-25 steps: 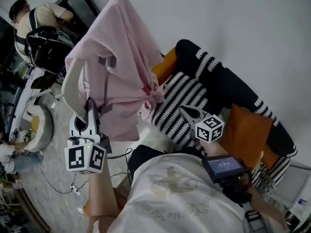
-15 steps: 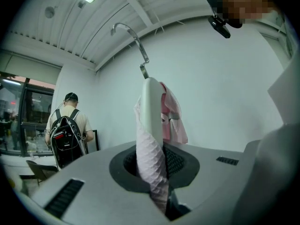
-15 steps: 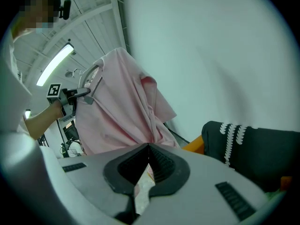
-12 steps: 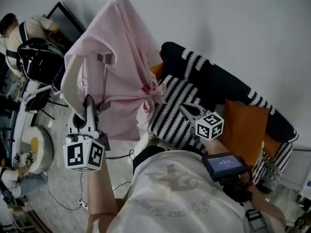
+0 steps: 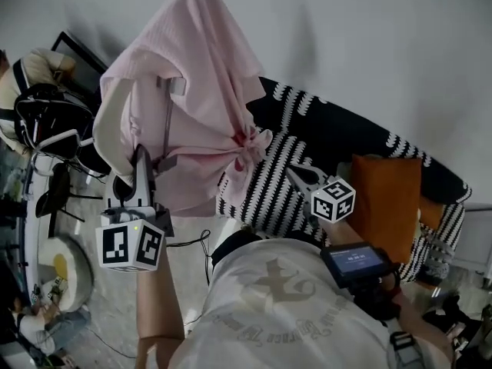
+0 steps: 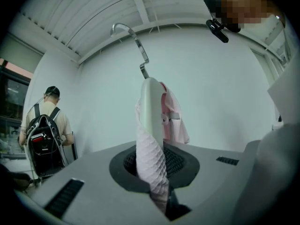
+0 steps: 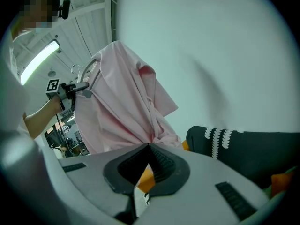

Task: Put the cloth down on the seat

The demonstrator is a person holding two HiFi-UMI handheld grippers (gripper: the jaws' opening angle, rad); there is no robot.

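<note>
Legible writing: none. The print on the person's white shirt [image 5: 292,306] is too distorted to read. The left hand-held gripper [image 5: 142,160] is clamped on the pink waffle-weave cloth [image 5: 192,91] and its white plastic hanger [image 5: 111,137]. The cloth hangs aloft, off the black-and-white striped sofa seat [image 5: 269,183]. The right hand-held gripper [image 5: 296,174] has its tips together and is empty. Compared with a second ago, the cloth overlaps the sofa's end and hides an orange cushion there.
</note>
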